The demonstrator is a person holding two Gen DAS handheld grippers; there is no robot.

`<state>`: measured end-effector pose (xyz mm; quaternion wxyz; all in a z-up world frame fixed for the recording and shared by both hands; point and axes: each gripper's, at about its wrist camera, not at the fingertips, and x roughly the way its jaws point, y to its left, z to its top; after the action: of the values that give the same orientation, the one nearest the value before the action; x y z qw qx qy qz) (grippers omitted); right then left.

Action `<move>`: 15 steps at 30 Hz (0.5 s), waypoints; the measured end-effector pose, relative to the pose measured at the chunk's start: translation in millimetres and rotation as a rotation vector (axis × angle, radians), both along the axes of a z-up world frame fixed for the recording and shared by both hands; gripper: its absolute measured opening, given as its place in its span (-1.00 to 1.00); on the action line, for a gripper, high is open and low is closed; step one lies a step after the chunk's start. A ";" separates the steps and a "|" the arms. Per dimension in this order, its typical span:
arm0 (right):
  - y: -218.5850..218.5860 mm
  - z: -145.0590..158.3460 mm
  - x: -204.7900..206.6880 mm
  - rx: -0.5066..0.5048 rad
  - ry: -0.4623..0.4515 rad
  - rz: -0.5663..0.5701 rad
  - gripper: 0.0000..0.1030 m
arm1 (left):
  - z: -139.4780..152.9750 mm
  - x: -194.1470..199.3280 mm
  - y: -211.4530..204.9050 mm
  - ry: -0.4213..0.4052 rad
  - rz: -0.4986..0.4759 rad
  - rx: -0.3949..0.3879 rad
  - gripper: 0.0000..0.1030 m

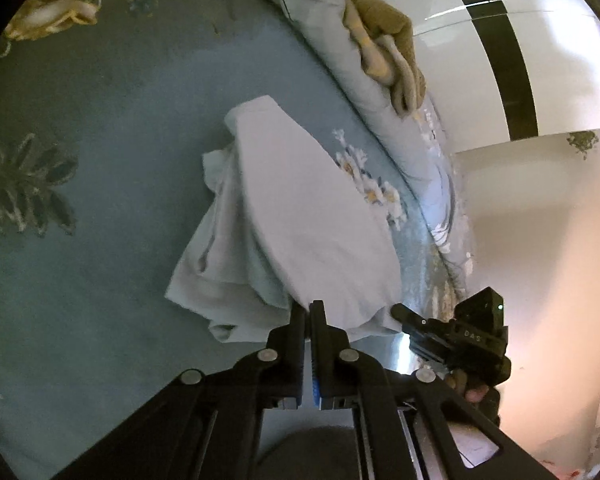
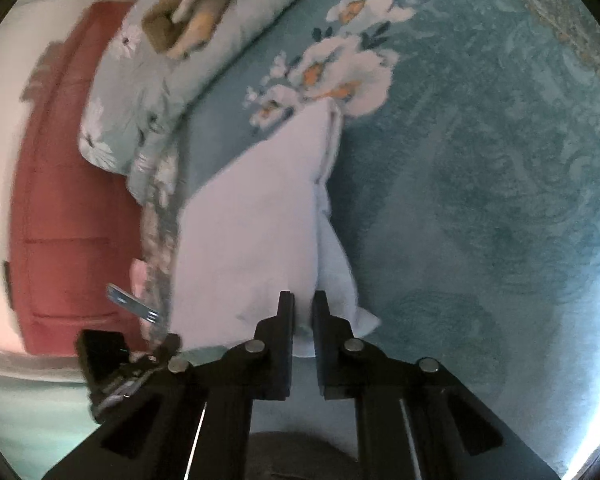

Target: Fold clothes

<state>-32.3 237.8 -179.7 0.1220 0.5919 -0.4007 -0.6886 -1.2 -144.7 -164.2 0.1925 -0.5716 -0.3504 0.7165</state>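
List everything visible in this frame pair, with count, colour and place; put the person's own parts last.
garment: one, pale lavender-white, rumpled on the bed, near edge at both grippers
bedsheet: one, teal with floral print, under the garment
quilt: one, pale blue floral, bunched along the bed edge
folded cloth: one, tan and cream, on the quilt
cabinet: one, reddish, beside the bed
left gripper: one, black, shut on the garment
right gripper: one, black, shut on the garment
fingers: holding the right gripper

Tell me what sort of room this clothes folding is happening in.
Most likely a bedroom: the white garment lies on a blue floral bedsheet, a rolled quilt runs along its edge, and a reddish cabinet stands beside the bed.
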 end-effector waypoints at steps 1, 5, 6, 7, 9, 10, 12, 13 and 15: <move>-0.7 -2.6 0.4 0.014 -0.012 0.011 -0.83 | -5.6 2.1 -1.0 -0.018 -0.004 -0.015 -0.95; 0.7 -16.9 3.9 0.012 -0.048 -0.001 -0.85 | -26.0 10.6 -4.0 -0.073 -0.010 -0.059 -0.95; 0.6 -18.2 4.1 0.016 -0.050 0.001 -0.85 | -30.7 12.6 -4.4 -0.085 -0.010 -0.073 -0.95; 0.0 -19.6 4.0 0.019 -0.054 0.000 -0.85 | -36.2 14.4 -5.0 -0.103 -0.008 -0.081 -0.95; -0.6 -19.1 3.4 0.022 -0.057 0.008 -0.85 | -42.5 16.4 -5.7 -0.122 -0.003 -0.060 -0.96; -0.5 -17.4 2.9 0.024 -0.055 0.016 -0.85 | -41.1 17.7 -7.4 -0.114 -0.001 -0.037 -0.96; 0.5 -12.8 2.4 0.032 -0.043 0.031 -0.84 | -33.5 18.5 -10.3 -0.083 0.001 -0.018 -0.96; 2.2 -9.0 2.0 0.042 -0.032 0.037 -0.83 | -28.0 17.8 -13.1 -0.063 0.004 -0.017 -0.96; 4.5 -3.3 -1.7 0.054 -0.010 0.040 -0.80 | -17.1 13.8 -20.6 -0.024 0.016 -0.006 -0.94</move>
<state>-34.1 242.3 -183.0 0.1178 0.6064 -0.3705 -0.6936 12.6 -165.3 -181.2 0.1807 -0.5779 -0.3552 0.7122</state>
